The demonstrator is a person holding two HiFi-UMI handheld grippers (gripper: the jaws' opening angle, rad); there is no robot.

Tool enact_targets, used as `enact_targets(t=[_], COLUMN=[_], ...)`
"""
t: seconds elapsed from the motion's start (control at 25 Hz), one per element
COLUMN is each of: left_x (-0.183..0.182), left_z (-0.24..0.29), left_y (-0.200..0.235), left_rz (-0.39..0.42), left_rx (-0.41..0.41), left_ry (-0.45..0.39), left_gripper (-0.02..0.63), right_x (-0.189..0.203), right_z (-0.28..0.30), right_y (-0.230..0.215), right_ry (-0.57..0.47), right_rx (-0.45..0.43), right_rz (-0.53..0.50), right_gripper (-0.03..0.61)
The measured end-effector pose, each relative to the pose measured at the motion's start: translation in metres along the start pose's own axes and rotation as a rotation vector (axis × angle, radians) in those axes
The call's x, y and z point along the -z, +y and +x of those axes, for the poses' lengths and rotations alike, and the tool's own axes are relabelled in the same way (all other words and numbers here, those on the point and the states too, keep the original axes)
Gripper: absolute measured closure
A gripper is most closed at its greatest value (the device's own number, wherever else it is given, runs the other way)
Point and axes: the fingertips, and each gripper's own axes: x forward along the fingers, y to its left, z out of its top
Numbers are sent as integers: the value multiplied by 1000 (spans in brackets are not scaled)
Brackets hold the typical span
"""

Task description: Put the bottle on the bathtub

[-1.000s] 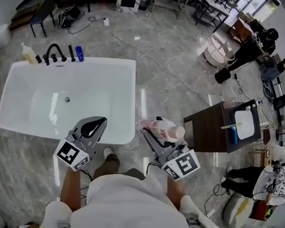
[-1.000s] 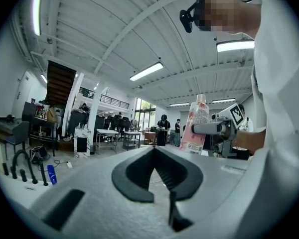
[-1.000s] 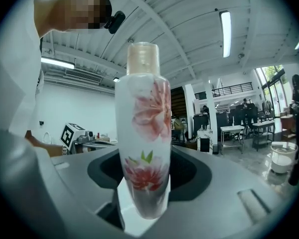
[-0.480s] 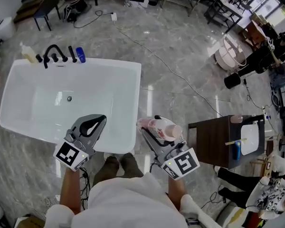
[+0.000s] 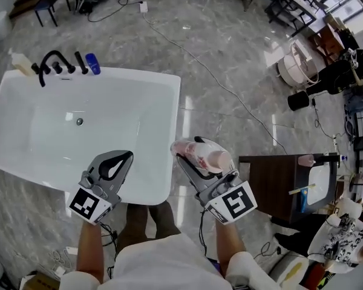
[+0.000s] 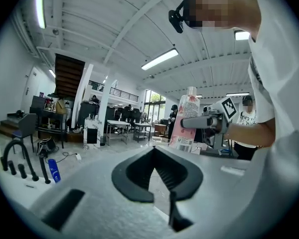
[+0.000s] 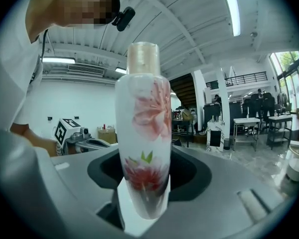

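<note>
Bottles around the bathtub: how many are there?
3: flowered bottle in the right hand-held gripper; blue bottle and pale bottle on the bathtub rim. More may be hidden.

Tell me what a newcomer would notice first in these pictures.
The flowered white bottle clamped in the right gripper stands out first, held over the marble floor just beside the near right corner of the bathtub. Next comes that big white tub itself, with a black faucet at its far left rim, and the left gripper over its near edge holding nothing.
</note>
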Motion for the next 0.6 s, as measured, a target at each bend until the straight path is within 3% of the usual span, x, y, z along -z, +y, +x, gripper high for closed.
enact_targets(t=[0.2,0.6], left_x=[34,90], left_z=[11,64], left_y=[47,121], left_rz=[-52,-28], left_rx=[-24,-80], left_ry=[-8,8], left_gripper=[611,611], right_x=[36,106], right_z=[58,157], right_y=[-19,-72], right_ry=[23,68], right_rx=[-4,-27], right_rz=[13,-11], right_gripper=[337,337])
